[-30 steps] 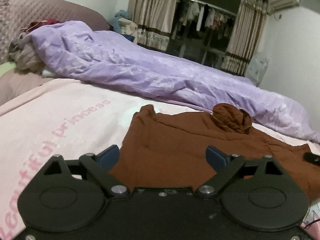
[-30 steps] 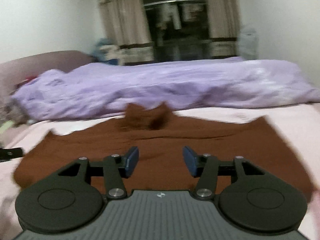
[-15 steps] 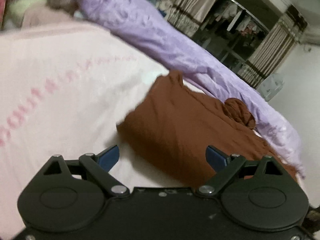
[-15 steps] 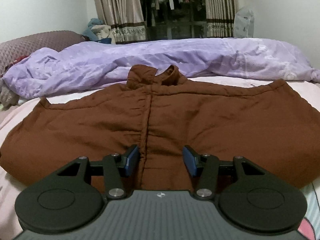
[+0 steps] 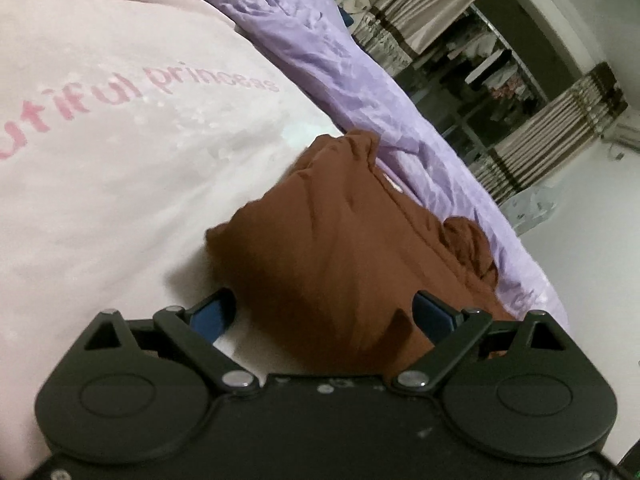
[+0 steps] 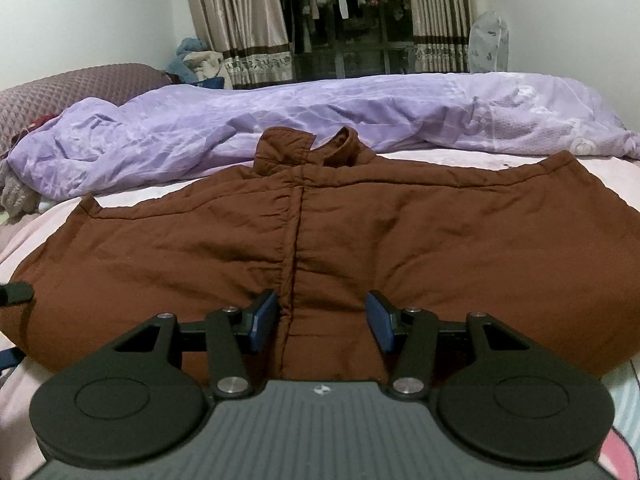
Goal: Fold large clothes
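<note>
Beyond our jaws a crumpled lilac quilt runs along the far edge of the brown padded jacket, which lies spread on a pink bedsheet printed with pink lettering. A quilted mauve headboard sits far off to the left of our right gripper, and striped curtains frame hanging clothes at the back. Nothing stands between our jaws and the jacket.

Since a second ago our left view has tilted, so the bed now slants across it, and the jacket's end has drawn closer to our left gripper. Our right view, blurred then, is now sharp and closer to the cloth.

Our right jaws stand open, pads clear of the fabric, with the jacket's front placket running between them and its collar straight ahead. Our left jaws gape wide; the jacket's rounded end lies between them, nearer the right finger, unpinched.
</note>
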Demonstrator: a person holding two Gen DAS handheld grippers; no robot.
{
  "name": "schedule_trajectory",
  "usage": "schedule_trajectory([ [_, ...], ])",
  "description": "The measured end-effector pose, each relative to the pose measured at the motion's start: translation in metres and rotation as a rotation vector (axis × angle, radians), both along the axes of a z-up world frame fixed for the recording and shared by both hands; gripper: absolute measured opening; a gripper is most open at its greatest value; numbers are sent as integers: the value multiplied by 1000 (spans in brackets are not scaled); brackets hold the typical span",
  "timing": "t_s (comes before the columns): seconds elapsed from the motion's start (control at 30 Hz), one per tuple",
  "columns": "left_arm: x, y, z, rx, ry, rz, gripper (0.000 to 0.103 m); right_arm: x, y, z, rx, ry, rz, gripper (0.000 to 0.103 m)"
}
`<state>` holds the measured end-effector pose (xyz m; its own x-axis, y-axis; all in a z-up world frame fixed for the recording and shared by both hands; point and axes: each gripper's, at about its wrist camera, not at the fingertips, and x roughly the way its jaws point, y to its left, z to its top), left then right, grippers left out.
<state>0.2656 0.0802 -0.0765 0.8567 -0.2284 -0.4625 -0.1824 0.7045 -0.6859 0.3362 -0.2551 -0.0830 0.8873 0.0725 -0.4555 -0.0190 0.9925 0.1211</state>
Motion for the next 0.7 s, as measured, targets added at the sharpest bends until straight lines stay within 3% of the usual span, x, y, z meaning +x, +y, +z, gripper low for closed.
schedule_trajectory([
  [0.3,29,7,2,-27,-11,17,95,0,0,-1,5,1,9,61],
  [0.57,51,4,4,44,-20,2,92,0,4,-4,-13,-5,-4,61],
  [0.63,50,3,5,72,-9,11,73,-1,7,-5,-23,-13,-11,61],
  [0.7,48,6,5,52,-3,6,58,-3,9,-6,-33,-19,-14,61],
])
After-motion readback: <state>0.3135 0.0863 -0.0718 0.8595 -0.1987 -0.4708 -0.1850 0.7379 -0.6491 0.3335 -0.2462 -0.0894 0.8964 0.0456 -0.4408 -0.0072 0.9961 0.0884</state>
